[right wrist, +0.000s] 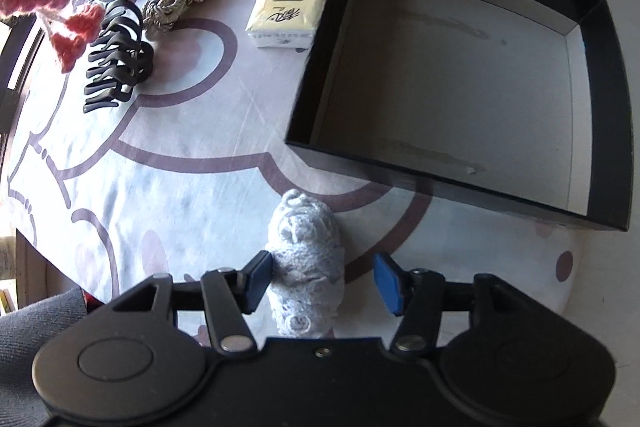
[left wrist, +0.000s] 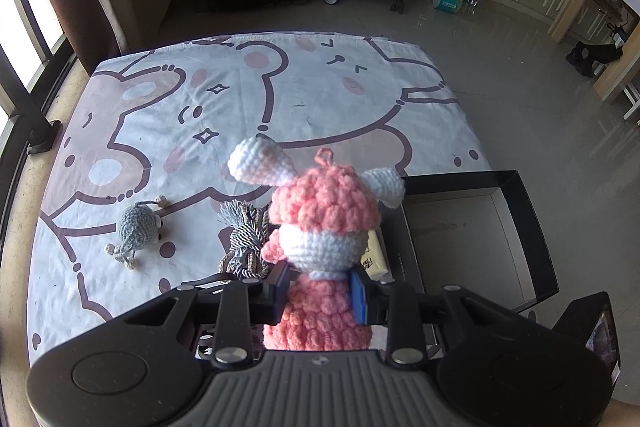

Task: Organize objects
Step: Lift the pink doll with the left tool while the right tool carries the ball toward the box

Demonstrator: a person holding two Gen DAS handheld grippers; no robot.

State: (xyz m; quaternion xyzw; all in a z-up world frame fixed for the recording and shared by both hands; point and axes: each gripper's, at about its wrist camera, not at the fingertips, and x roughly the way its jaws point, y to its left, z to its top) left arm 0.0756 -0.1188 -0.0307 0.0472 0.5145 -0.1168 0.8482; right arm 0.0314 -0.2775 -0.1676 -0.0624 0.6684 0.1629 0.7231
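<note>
Gripping the pink crochet doll (left wrist: 320,227) above the cloth, your left gripper (left wrist: 320,293) stays out of the black box (right wrist: 608,107); your right gripper (right wrist: 320,281) straddles the white lace roll (right wrist: 306,263), jaws apart, unclamped.

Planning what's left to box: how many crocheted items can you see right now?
3. Pink doll clamped in the left gripper; grey mouse on the sheet; white piece between the right gripper's open fingers. Others may be hidden.
</note>
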